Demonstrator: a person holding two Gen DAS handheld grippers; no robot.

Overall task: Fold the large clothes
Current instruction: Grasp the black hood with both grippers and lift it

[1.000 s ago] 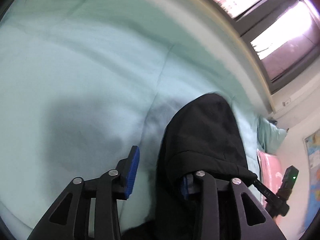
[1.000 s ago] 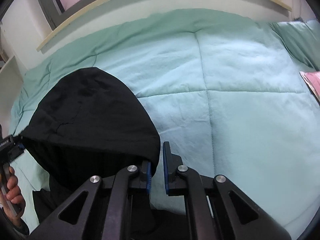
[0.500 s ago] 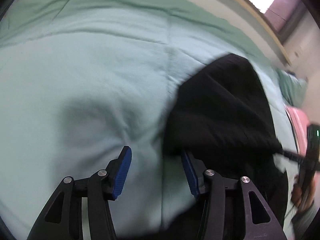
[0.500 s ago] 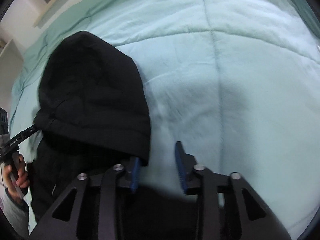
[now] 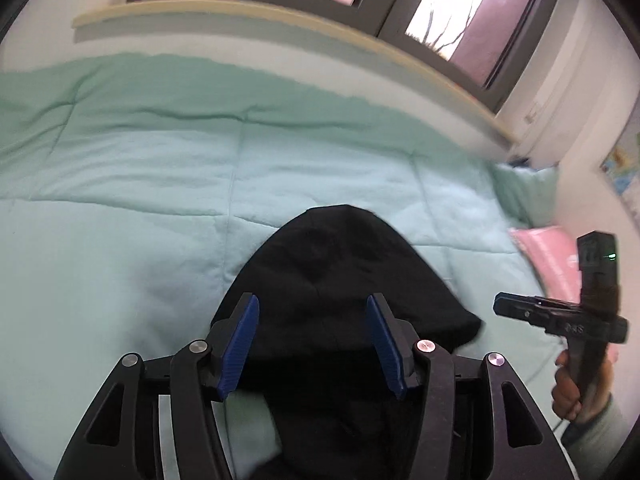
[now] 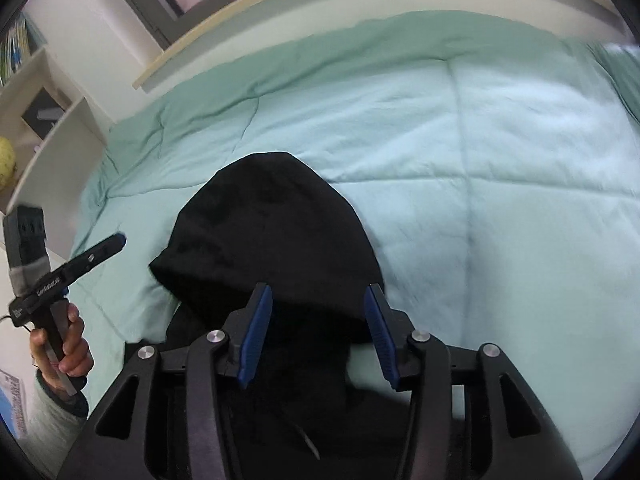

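Mint quilted bed below: both claws, left claw and right claw, have let go, jaws now wide apart, and the black hoodie's hood lies flat, ready for the next fold.

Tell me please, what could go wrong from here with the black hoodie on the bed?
1. Both the left gripper and right gripper are open above the hood, so the next grasp may catch only one fabric layer.
2. Closing low could also pinch the green comforter.
3. The drawstring lies loose and may snag.
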